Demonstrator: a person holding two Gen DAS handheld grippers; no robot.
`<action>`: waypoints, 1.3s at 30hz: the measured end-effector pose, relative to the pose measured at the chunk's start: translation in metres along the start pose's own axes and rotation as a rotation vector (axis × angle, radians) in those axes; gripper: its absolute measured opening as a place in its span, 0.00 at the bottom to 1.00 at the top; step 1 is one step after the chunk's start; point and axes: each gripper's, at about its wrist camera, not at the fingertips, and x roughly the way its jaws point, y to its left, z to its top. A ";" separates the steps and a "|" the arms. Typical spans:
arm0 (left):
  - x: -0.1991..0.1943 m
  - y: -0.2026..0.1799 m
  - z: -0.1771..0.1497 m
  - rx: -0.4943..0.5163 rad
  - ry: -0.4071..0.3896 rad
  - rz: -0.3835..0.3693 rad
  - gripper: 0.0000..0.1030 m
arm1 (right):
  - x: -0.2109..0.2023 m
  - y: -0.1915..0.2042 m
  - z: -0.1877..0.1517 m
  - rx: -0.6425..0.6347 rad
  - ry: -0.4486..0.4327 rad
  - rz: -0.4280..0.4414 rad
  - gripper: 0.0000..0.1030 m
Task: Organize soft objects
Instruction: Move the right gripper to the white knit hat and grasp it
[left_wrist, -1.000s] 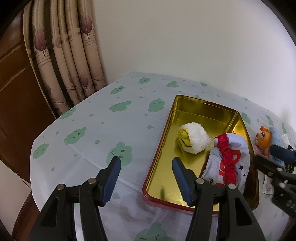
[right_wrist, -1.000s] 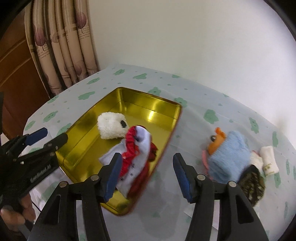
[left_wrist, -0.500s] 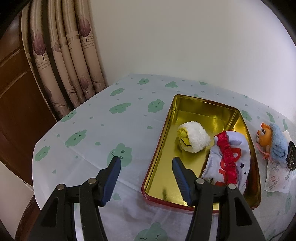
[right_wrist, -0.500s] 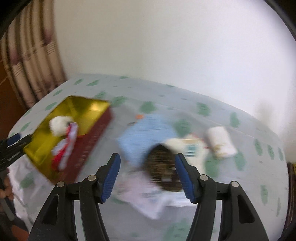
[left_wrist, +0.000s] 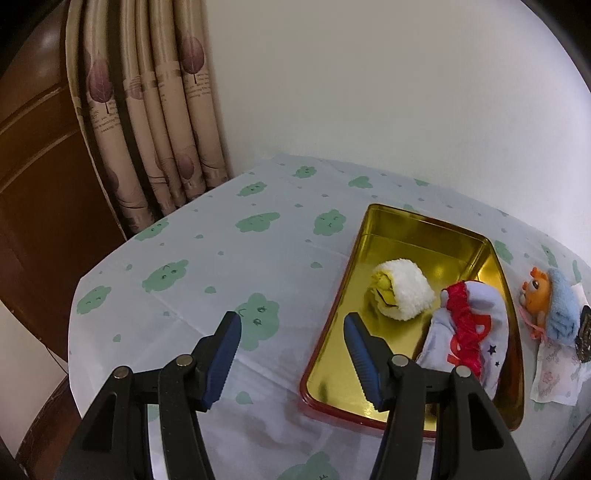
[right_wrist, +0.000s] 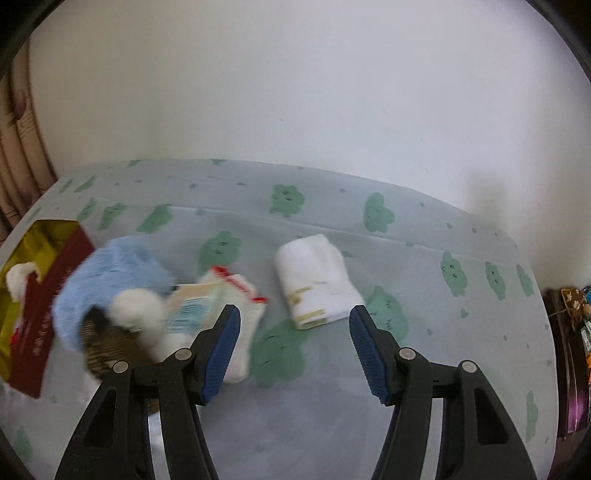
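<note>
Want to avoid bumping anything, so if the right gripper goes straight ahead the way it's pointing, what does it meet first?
Probably the folded white towel: it lies on the tablecloth directly ahead of the open right gripper, roughly centred between the fingers. Depth is hard to judge.

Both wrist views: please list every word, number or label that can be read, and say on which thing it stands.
None reads with certainty.
Curtain: small print under the tree motifs, too small.
White garment in the gold tin: large red letters, folded, partly hidden.
Paper packet beside the tin: pink print, too small.
Tin's red side: pale characters, blurred.
White folded cloth: gold label, too small.
</note>
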 end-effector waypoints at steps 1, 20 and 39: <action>0.001 -0.001 0.000 0.005 0.001 0.008 0.58 | 0.005 -0.003 0.001 0.002 0.003 -0.002 0.57; -0.033 -0.076 0.028 0.227 -0.038 -0.088 0.58 | 0.088 -0.020 0.017 0.020 0.054 0.062 0.63; -0.050 -0.186 -0.005 0.391 0.080 -0.363 0.58 | 0.060 -0.034 -0.021 0.051 0.044 0.052 0.32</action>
